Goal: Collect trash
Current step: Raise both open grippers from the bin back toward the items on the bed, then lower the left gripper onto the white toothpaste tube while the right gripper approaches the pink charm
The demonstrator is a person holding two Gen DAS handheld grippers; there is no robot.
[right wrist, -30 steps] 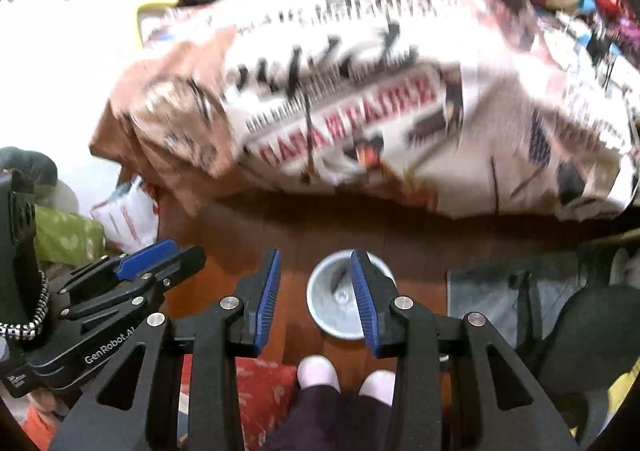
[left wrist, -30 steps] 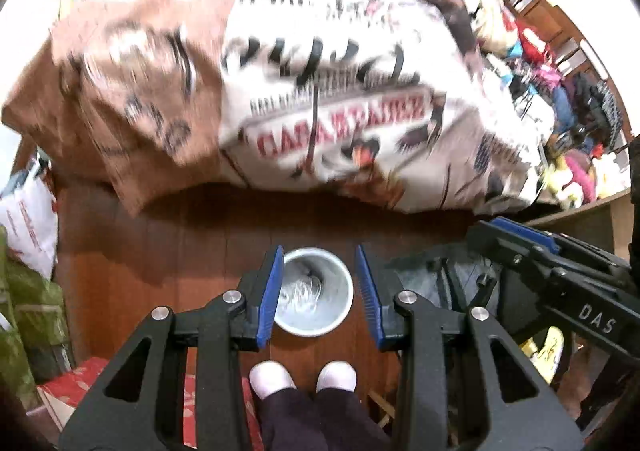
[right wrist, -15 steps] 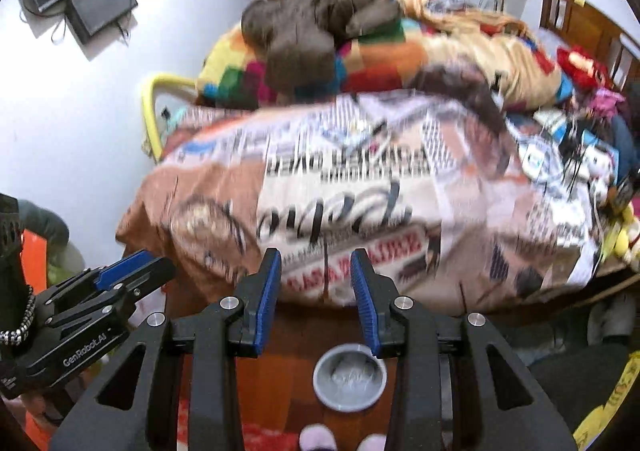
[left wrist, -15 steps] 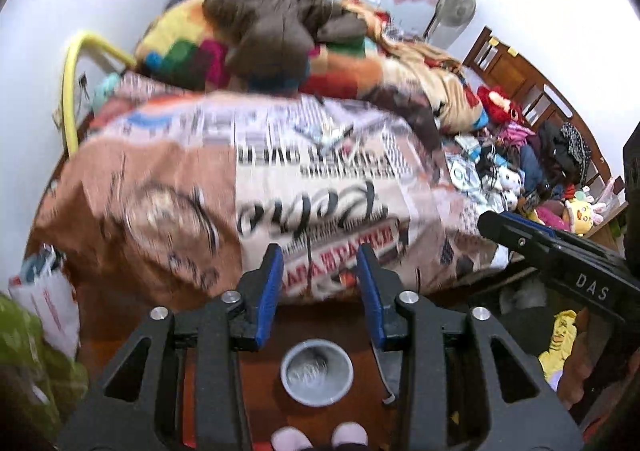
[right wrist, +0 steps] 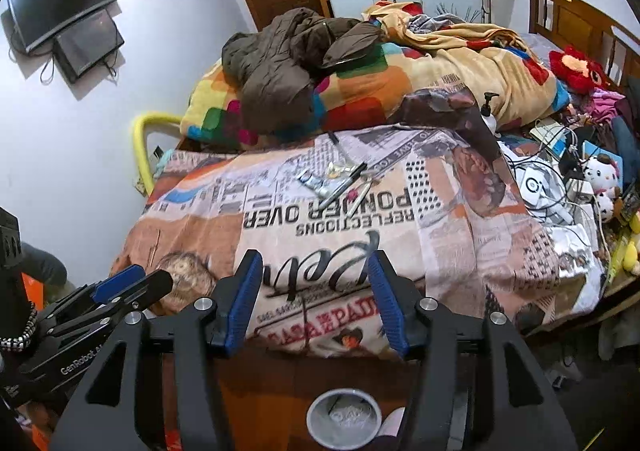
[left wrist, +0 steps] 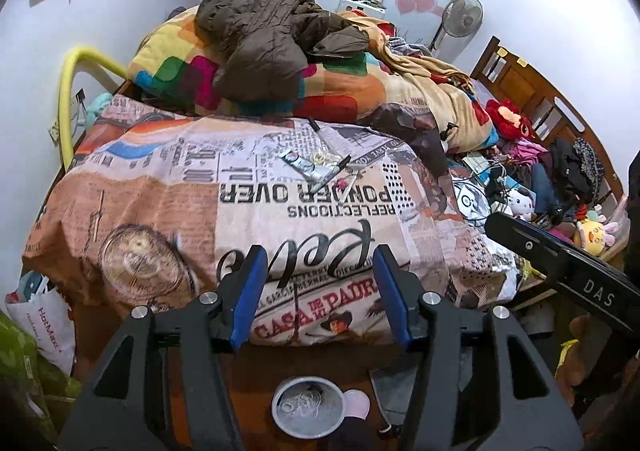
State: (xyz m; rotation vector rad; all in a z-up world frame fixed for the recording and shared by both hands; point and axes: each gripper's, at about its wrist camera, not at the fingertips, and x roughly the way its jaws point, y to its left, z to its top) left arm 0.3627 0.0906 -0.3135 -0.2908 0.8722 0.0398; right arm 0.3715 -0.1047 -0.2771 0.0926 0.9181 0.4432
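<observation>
Small litter lies in the middle of the newsprint bedspread (left wrist: 200, 195): a squeezed tube (left wrist: 304, 166) (right wrist: 316, 183), a clear wrapper (left wrist: 325, 157) (right wrist: 336, 170), a black pen (left wrist: 332, 173) (right wrist: 344, 185) and a thin stick (right wrist: 362, 193). Another pen (left wrist: 316, 126) lies farther back. A grey bin (left wrist: 308, 405) (right wrist: 344, 417) with scraps inside stands on the floor below both grippers. My left gripper (left wrist: 318, 293) and right gripper (right wrist: 316, 297) hang over the bed's near edge, jaws opening, nothing between them.
A brown jacket (left wrist: 264, 39) and piled blankets cover the far bed. Plush toys, cables and clothes (left wrist: 520, 179) crowd the right side. A yellow rail (left wrist: 68, 99) stands at left, with bags (left wrist: 44, 323) on the floor. The person's foot (left wrist: 356, 405) touches the bin.
Both grippers have risen and tipped up from the bin to face the bed. Their jaws have spread wider. The bin has slid to the bottom of both views.
</observation>
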